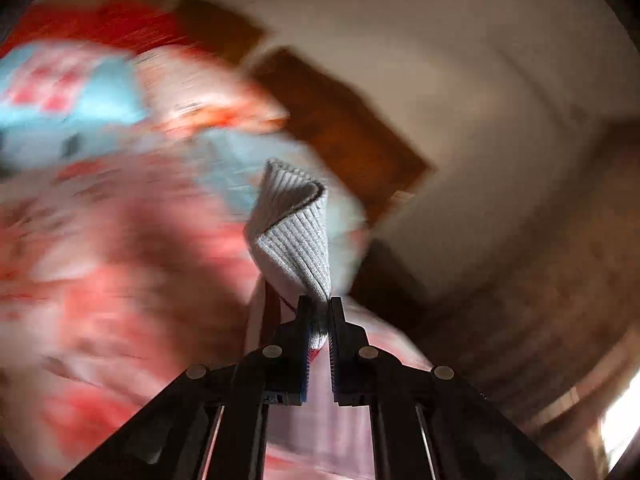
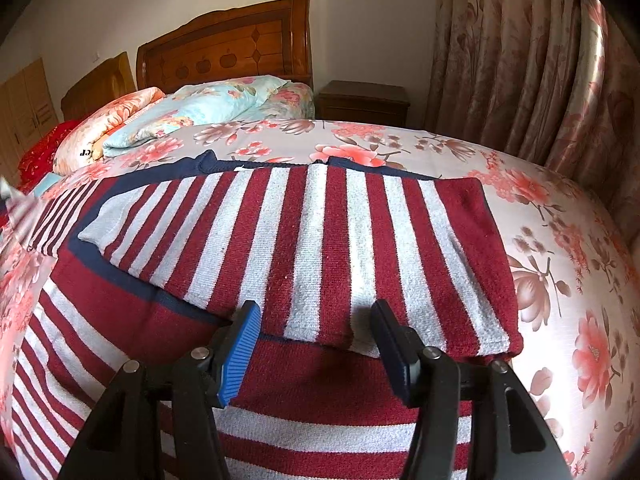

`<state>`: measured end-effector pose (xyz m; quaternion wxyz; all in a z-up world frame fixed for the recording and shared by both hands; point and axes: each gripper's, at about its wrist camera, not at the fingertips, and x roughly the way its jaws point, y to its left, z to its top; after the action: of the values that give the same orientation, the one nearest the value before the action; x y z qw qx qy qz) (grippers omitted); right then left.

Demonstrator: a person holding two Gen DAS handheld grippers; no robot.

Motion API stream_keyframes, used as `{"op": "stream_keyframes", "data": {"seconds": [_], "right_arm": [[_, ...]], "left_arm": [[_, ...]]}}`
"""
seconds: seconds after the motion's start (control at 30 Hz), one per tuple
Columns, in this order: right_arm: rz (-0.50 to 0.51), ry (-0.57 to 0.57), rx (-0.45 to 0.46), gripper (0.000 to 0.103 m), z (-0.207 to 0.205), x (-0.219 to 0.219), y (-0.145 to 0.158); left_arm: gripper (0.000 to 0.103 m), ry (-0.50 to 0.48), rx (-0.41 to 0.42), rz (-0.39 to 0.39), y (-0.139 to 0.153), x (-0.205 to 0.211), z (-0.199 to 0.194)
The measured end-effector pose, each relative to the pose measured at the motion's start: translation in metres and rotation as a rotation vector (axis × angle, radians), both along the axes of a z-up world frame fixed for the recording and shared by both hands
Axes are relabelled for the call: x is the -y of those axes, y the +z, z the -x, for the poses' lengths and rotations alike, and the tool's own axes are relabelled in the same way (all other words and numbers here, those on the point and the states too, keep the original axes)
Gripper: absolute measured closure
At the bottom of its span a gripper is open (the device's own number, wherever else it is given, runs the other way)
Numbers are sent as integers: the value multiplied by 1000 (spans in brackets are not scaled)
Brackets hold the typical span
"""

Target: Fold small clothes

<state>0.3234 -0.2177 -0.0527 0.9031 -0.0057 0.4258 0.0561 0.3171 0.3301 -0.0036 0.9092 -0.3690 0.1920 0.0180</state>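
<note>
Garment: we see a striped sweater point(image 2: 304, 240) of dark red and grey knit with navy trim, lying flat on the floral bedspread point(image 2: 560, 264) of the bed, one part already folded over the rest.

Key relation: the folded panel's near edge lies just ahead of our right tool point(image 2: 316, 320), between its two fingers, and its stripes run away from us toward the headboard point(image 2: 224, 44). We judge the right hand the nearer one for pressing or re-gripping that edge.

Right tool: its jaws stand apart over the knit with nothing pinched; the blue ribbed pad point(image 2: 240, 356) hovers at the panel's left near corner.

Left tool point(image 1: 319, 320): closed on a ribbed grey cuff point(image 1: 292, 232), which stands up out of the jaws and curls over at its top. We take it for the sweater's sleeve end, though blur hides the link.

Textures: coarse, pilled knit on the body; fine ribbing on the cuff; smooth printed cotton beneath.

Surroundings: the left view is smeared, so we cannot place the cuff relative to the body.
</note>
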Motion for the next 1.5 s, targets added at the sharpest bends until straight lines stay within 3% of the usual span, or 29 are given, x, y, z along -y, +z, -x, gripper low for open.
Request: {"op": "stream_keyframes", "data": {"seconds": [0.1, 0.17, 0.23, 0.3, 0.33, 0.43, 0.7, 0.8, 0.83, 1.0, 1.1, 1.2, 1.37, 1.5], "right_arm": [[-2, 0, 0, 44, 0, 0, 0], [-8, 1, 1, 44, 0, 1, 0], [-23, 0, 2, 44, 0, 3, 0], [-42, 1, 3, 44, 1, 6, 1], [-51, 0, 4, 44, 1, 7, 1], [-86, -2, 6, 44, 1, 12, 1], [-169, -4, 11, 44, 2, 23, 2], [-201, -7, 16, 45, 3, 27, 2], [-213, -11, 20, 45, 4, 28, 2], [-287, -6, 108, 47, 16, 38, 13], [-317, 36, 133, 47, 20, 34, 19], [-361, 85, 91, 49, 12, 17, 22], [-353, 122, -84, 54, -16, -20, 9], [-405, 102, -86, 57, -27, -25, 5]], "left_arm": [[0, -221, 102, -21, 36, 82, -9], [0, -406, 111, -91, 47, 154, -19], [0, -542, 77, -158, 41, 214, -29], [0, -669, -12, -191, 16, 266, -41], [0, -679, -49, -203, 5, 278, -44], [0, -627, -105, -213, -20, 284, -38], [0, -277, -253, -321, -55, 206, 8], [0, -181, -278, -215, -68, 170, 17], [0, -160, -278, -214, -70, 168, 18], [0, -121, -272, -297, -65, 181, 21], [0, -95, -263, -277, -65, 177, 22], [0, -71, -267, -243, -66, 171, 22], [0, -69, -228, -251, -62, 173, 28], [0, -77, -208, -260, -58, 176, 30]]}}
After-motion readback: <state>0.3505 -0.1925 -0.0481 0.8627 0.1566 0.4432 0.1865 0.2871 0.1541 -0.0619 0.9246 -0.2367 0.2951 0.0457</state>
